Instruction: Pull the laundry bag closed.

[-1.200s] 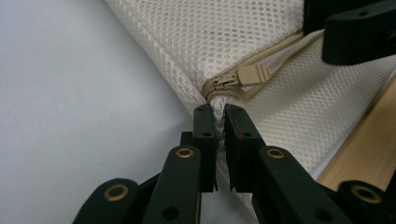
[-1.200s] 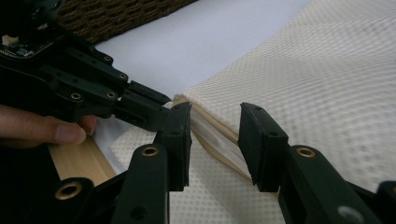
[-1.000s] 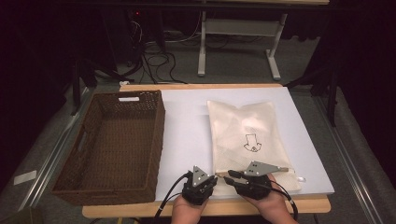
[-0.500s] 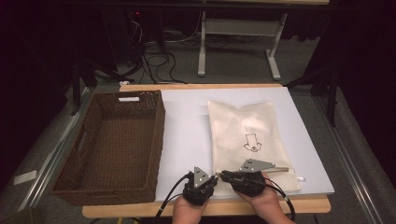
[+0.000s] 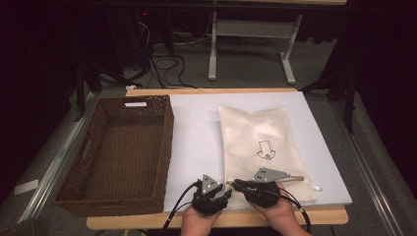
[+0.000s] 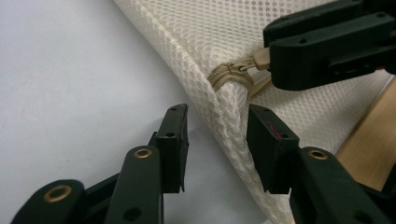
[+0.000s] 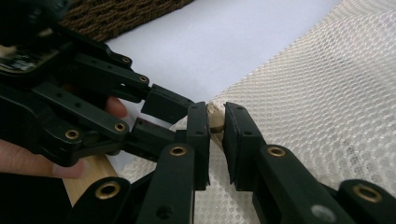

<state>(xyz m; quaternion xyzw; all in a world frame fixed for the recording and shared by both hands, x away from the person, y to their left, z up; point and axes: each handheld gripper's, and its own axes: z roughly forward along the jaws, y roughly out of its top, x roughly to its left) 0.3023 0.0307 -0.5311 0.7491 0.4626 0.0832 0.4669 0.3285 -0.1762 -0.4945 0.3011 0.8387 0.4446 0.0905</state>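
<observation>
A cream mesh bag [image 5: 260, 147] lies flat on the white table top [image 5: 196, 132]. Both grippers meet at its near left corner. My left gripper [image 6: 218, 111] is open; its jaws have just been opening. The bag's folded corner edge [image 6: 226, 135] runs between its pads with a gap on each side. My right gripper [image 7: 215, 112] is shut on the tan zipper pull [image 7: 215, 122]. From the left gripper view, the right gripper [image 6: 273, 44] pinches that pull [image 6: 258, 58] beside the slider [image 6: 229, 72]. In the high view, the left gripper [image 5: 223, 192] and right gripper [image 5: 237, 185] nearly touch.
A brown wicker basket [image 5: 162, 147] stands along the table's left side, its corner [image 7: 121, 14] just behind the grippers. The wooden table edge [image 5: 147, 221] runs under both hands. A metal desk frame [image 5: 251, 34] and cables stand on the floor beyond the table.
Both hands stay at the bag's near left corner. The high view shows no clear shift of the bag or the basket.
</observation>
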